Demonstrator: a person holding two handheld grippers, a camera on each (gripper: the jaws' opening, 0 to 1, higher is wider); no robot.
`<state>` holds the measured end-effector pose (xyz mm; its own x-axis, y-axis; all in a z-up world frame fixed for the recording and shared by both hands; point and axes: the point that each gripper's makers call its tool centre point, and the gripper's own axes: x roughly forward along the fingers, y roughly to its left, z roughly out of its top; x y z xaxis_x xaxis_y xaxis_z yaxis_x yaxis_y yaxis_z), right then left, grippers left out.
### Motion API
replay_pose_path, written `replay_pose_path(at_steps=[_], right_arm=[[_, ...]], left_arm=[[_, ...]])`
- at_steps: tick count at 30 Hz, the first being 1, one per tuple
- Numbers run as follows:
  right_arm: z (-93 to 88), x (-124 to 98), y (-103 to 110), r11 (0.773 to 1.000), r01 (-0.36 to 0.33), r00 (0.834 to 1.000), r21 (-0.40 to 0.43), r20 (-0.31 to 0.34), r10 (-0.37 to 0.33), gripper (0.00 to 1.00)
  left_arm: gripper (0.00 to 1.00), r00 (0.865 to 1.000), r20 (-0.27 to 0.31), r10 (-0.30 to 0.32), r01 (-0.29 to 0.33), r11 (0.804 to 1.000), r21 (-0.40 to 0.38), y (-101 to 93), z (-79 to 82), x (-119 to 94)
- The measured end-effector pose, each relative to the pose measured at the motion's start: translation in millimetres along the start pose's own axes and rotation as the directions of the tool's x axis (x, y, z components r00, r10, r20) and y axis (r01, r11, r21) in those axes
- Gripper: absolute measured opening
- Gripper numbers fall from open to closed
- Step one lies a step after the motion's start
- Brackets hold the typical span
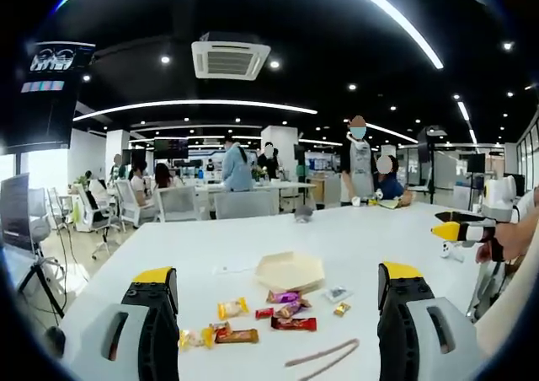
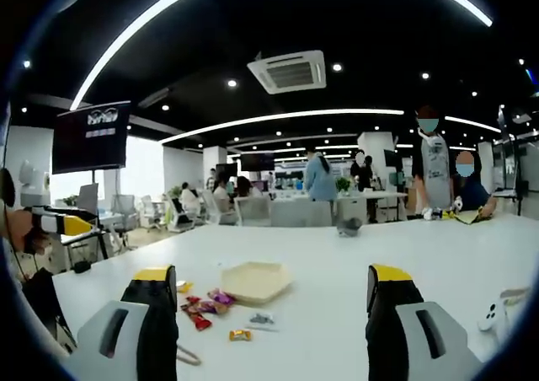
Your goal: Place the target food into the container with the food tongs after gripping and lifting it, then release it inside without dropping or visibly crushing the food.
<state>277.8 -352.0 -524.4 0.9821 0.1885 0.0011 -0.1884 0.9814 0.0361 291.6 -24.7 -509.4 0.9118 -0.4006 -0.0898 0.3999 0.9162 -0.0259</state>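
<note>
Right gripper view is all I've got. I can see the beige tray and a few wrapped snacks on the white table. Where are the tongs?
Observer: In the left gripper view the tongs lie flat on the table, nearer that camera than the red bar, with nothing gripping them.
Operator: Is anything hidden behind the claw on my picture's left?
Observer: Yes. A brown-wrapped bar and a yellow-wrapped snack lie left of the red bar, on the near side of the tray.

Open-plan office, white desks [image 1: 253, 197], swivel chairs [image 1: 95, 217], ceiling aircon [image 1: 230, 59] (probably a cassette unit)
</note>
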Motion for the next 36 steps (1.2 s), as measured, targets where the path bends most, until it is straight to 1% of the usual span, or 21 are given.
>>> replay_pose_path(at_steps=[9, 10, 13, 22, 24, 26, 29, 30, 31, 32, 34, 36], right_arm=[[-2.3, 0.6, 1.9, 1.0, -0.004, 1.0, 0.003, -0.006, 0.004, 0.95], [-2.5, 0.8, 2.1, 1.0, -0.006, 1.0, 0.004, -0.007, 0.006, 0.95], [-2.6, 0.6, 3.5, 1.0, -0.011, 1.0, 0.005, -0.007, 0.011, 0.94], [-8.0, -1.7, 5.4, 1.0, -0.02, 0.999, -0.003, -0.03, 0.02, 0.92], [-9.1, -1.7, 6.7, 1.0, -0.028, 0.999, -0.003, -0.033, 0.028, 0.89], [-8.8, -1.3, 8.5, 0.999, -0.035, 0.999, -0.007, -0.032, 0.035, 0.87], [-9.2, 0.2, 10.5, 0.999, -0.041, 0.999, -0.009, -0.033, 0.041, 0.87], [-9.7, 1.0, 11.0, 0.999, -0.043, 0.999, -0.01, -0.035, 0.042, 0.87], [-10.0, 1.6, 11.7, 0.999, -0.044, 0.998, -0.01, -0.036, 0.044, 0.87], [-9.5, 2.6, 13.7, 0.999, -0.05, 0.998, -0.009, -0.034, 0.049, 0.87], [-9.3, 3.6, 15.2, 0.999, -0.054, 0.998, -0.01, -0.034, 0.053, 0.87], [-9.4, 4.9, 16.9, 0.998, -0.061, 0.997, -0.012, -0.036, 0.061, 0.87]], left_arm=[[0.99, 1.0, -0.013, -0.001, 0.001, 1.0, 0.002, 2.1, -7.3, -1.8], [0.99, 1.0, -0.018, -0.005, 0.005, 1.0, 0.004, 1.2, -7.9, -1.8], [0.99, 0.998, -0.055, -0.032, 0.033, 0.999, 0.007, -4.9, -16.1, -0.3], [0.99, 0.995, -0.074, -0.07, 0.072, 0.997, 0.026, -17.3, -23.3, 2.2], [0.99, 0.994, -0.081, -0.074, 0.077, 0.997, 0.033, -18.0, -24.7, 2.4], [0.99, 0.991, -0.114, -0.077, 0.083, 0.995, 0.052, -18.6, -30.3, 2.4], [0.99, 0.989, -0.118, -0.087, 0.095, 0.993, 0.064, -20.2, -31.3, 2.1], [0.96, 0.988, -0.126, -0.093, 0.103, 0.992, 0.075, -20.7, -32.6, 2.0], [0.93, 0.981, -0.163, -0.102, 0.119, 0.988, 0.099, -21.6, -38.6, 0.6], [0.92, 0.971, -0.213, -0.111, 0.141, 0.982, 0.129, -24.0, -46.7, 0.0], [0.94, 0.972, -0.195, -0.132, 0.157, 0.98, 0.12, -28.6, -45.1, 1.2], [0.92, 0.968, -0.203, -0.144, 0.171, 0.978, 0.122, -31.7, -47.5, 0.9]])
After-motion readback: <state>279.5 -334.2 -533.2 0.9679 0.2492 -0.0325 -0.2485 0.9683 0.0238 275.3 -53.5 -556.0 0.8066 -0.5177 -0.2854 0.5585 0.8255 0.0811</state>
